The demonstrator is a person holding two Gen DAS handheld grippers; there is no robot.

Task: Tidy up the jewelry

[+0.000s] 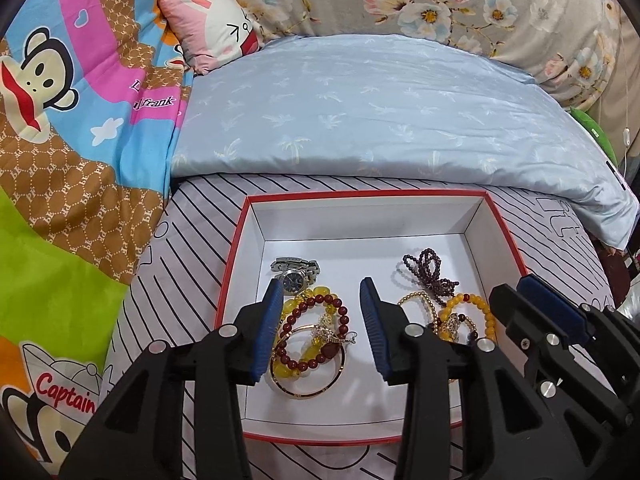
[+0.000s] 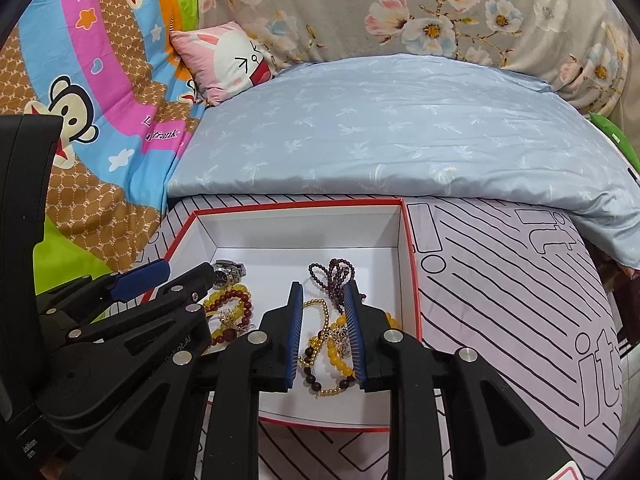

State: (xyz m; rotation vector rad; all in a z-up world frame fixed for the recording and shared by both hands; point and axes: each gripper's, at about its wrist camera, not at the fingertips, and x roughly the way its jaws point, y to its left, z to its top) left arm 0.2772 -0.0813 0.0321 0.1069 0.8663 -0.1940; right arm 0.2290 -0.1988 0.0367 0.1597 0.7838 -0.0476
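A red-rimmed box (image 1: 236,264) with a white inside lies on the striped sheet. At its left are a steel watch (image 1: 296,272), a red bead bracelet (image 1: 316,332) and a gold bangle (image 1: 308,364). My left gripper (image 1: 321,282) hovers open over this pile, its blue pads clear of it. At the box's right lie a dark purple bead string (image 2: 336,276), a gold bead chain (image 2: 320,304) and yellow beads (image 2: 340,356). My right gripper (image 2: 324,284) stands open over them, narrower, with the chain between its pads but not pinched. Each gripper shows in the other's view: right gripper (image 1: 510,285), left gripper (image 2: 188,266).
A pale blue pillow (image 1: 360,112) lies just behind the box. A bright cartoon quilt (image 1: 80,140) rises on the left, with a small pink cushion (image 1: 216,28) and floral bedding (image 1: 440,0) at the back. Striped sheet (image 2: 500,300) spreads right of the box.
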